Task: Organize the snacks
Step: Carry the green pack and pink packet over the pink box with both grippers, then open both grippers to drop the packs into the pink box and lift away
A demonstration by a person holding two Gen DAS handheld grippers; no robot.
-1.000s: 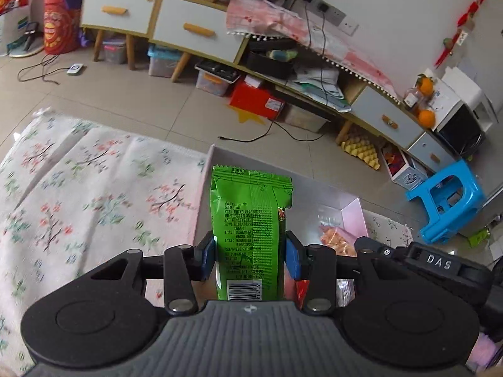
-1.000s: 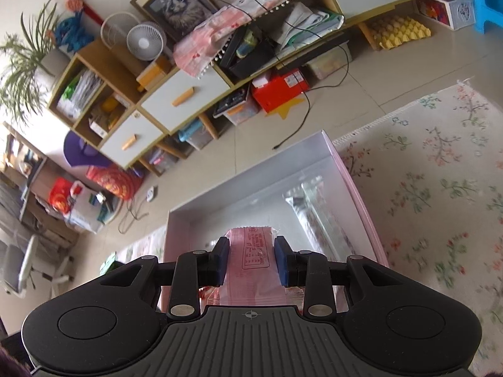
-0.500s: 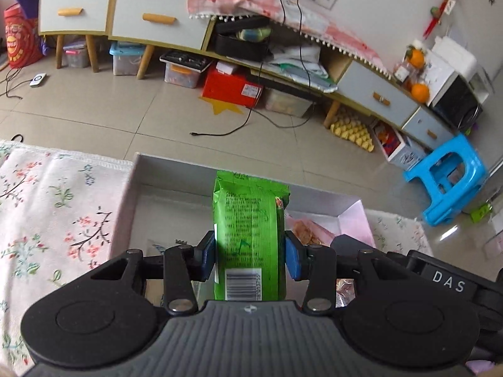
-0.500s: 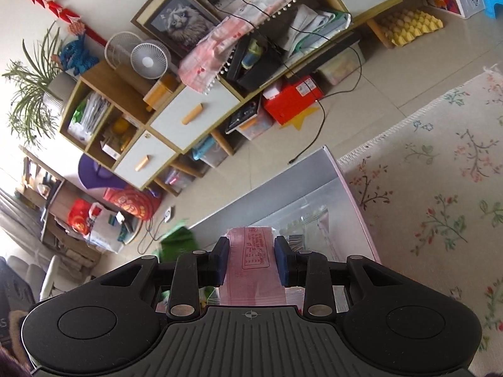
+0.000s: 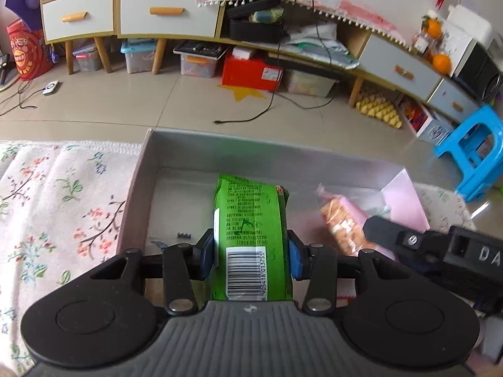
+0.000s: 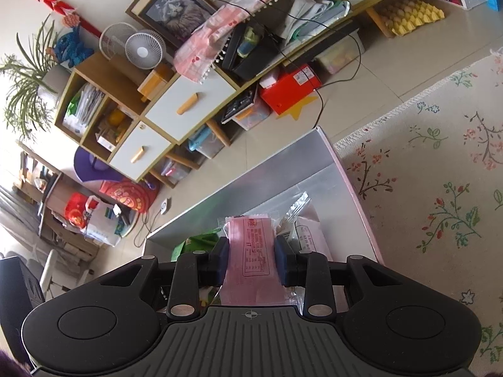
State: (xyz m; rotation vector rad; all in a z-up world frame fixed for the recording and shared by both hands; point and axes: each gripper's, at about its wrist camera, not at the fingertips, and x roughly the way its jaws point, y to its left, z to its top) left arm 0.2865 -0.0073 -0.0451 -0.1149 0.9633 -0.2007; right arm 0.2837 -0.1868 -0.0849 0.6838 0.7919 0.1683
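My left gripper [image 5: 250, 256] is shut on a green snack packet [image 5: 250, 220] and holds it over the inside of a grey open box [image 5: 220, 150]. My right gripper [image 6: 251, 262] is shut on a pink snack packet [image 6: 251, 245], over the same box [image 6: 276, 169]. In the left wrist view the right gripper's arm [image 5: 408, 238] shows at the right, with the pink packet of orange snacks [image 5: 342, 220] in it. In the right wrist view the green packet [image 6: 196, 242] shows at the left, and another clear-wrapped packet [image 6: 301, 229] lies in the box.
The box rests on a floral cloth [image 5: 56, 201] that also shows in the right wrist view [image 6: 440, 188]. A pink flap [image 5: 405, 201] stands at the box's right end. Beyond are tiled floor, low cabinets [image 5: 157, 15], a red box [image 5: 251, 72] and a blue stool [image 5: 471, 154].
My left gripper has moved right and forward with the green packet, from the box's left edge to over its inside. My right gripper has moved closer to it with the pink packet.
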